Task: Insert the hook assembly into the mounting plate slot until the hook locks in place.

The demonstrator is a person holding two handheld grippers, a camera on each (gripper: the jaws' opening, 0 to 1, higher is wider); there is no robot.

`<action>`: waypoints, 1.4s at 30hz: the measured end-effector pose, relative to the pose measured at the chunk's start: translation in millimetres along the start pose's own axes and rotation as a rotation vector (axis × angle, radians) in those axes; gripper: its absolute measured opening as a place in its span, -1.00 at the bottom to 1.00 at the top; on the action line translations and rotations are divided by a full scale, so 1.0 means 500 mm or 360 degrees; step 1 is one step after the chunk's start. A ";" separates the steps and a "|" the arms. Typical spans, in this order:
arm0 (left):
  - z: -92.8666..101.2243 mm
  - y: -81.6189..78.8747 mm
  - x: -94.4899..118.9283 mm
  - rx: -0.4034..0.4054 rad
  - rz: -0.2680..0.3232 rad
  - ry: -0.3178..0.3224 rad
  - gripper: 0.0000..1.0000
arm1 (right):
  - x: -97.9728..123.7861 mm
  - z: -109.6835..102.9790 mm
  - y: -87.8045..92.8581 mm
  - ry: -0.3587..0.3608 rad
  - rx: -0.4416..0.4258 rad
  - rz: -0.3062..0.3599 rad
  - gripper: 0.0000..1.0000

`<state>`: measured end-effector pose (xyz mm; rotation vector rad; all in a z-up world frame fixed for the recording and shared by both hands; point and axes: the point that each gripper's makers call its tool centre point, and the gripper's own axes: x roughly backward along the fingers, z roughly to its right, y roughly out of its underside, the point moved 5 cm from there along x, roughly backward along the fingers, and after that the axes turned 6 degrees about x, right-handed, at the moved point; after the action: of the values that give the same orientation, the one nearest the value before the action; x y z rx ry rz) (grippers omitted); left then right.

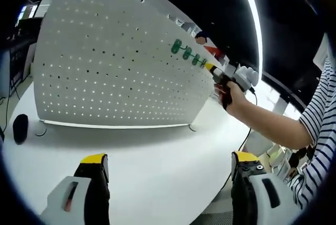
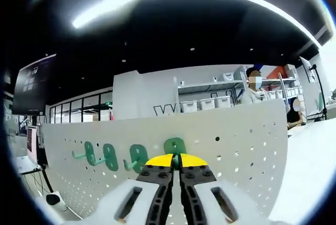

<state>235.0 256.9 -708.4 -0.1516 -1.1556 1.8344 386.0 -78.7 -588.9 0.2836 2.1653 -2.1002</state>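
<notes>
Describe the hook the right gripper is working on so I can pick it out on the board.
Find the white pegboard standing on the table. A row of four green hooks runs along its upper part. The one you want is the end hook, nearest the board's edge: unlike its three neighbours, it has the yellow-tipped jaws of the right gripper closed right at it.

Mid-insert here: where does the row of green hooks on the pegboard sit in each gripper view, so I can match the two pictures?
Left gripper view: the green hooks run along the upper right of the white pegboard, just left of the right gripper.
Right gripper view: they sit low, left of centre to centre, the rightmost hook just above the shut yellow-tipped jaws.
Shared landmark: the pegboard.
</notes>
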 end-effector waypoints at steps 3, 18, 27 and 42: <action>-0.001 0.001 0.002 0.0000 0.0000 -0.0004 0.98 | -0.003 -0.001 0.000 0.0009 -0.0003 -0.0002 -0.99; 0.002 -0.003 0.006 0.0007 0.0029 0.0004 0.98 | -0.009 -0.008 -0.001 0.0061 0.0090 -0.0102 -1.00; 0.005 -0.004 0.021 0.0002 0.0047 0.0000 0.98 | -0.002 -0.011 -0.006 0.0053 0.0123 -0.0170 -0.98; 0.020 -0.013 0.047 -0.0040 0.0106 -0.0004 0.98 | 0.009 -0.028 -0.003 -0.0071 0.0221 -0.0235 -1.00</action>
<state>220.9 268.8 -689.7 -0.2045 -1.1880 1.8795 382.1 -64.6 -587.9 0.0900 2.0783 -2.3170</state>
